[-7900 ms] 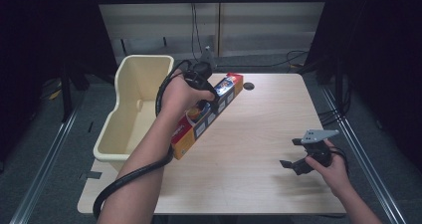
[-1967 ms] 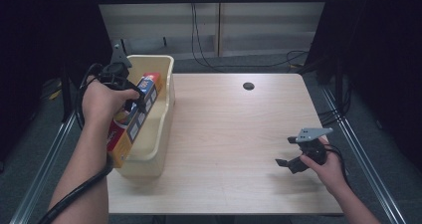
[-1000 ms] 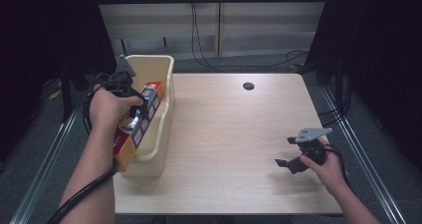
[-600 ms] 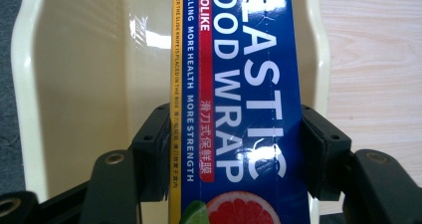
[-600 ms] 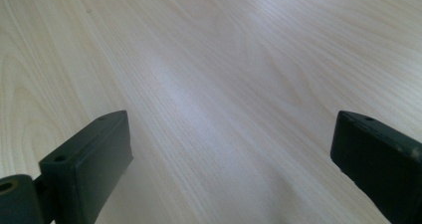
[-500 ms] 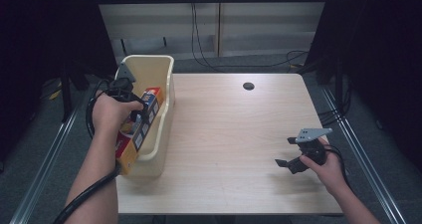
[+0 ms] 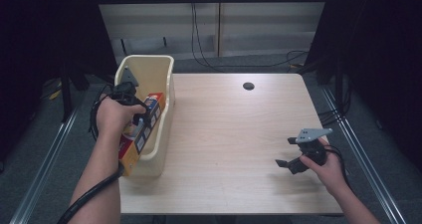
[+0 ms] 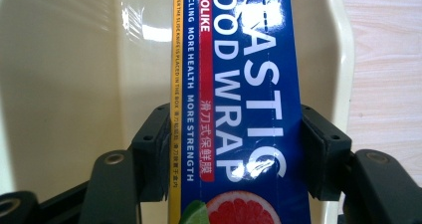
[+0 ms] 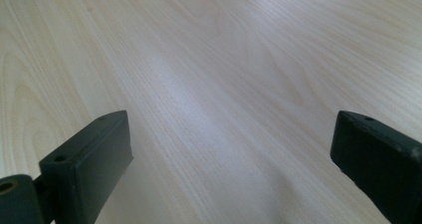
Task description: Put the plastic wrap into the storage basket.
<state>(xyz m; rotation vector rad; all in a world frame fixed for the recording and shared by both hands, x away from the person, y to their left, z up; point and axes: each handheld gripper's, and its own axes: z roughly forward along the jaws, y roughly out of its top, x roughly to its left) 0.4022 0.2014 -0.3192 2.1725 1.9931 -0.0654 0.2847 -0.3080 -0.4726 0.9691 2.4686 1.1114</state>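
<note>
1. High view: the left gripper [image 7: 135, 115] holds a plastic food wrap box [image 7: 141, 134] lengthwise inside the cream bin [image 7: 166, 92] at the desk's [image 7: 234, 134] left edge. The right gripper [image 7: 291, 157] rests near the desk's near right corner.
2. Left gripper view: both jaws are clamped on the plastic food wrap box's [image 8: 239, 99] long sides, with the bin's [image 8: 64, 84] wall behind.
3. Right gripper view: the jaws stand wide apart over the bare desk [image 9: 224, 84].
</note>
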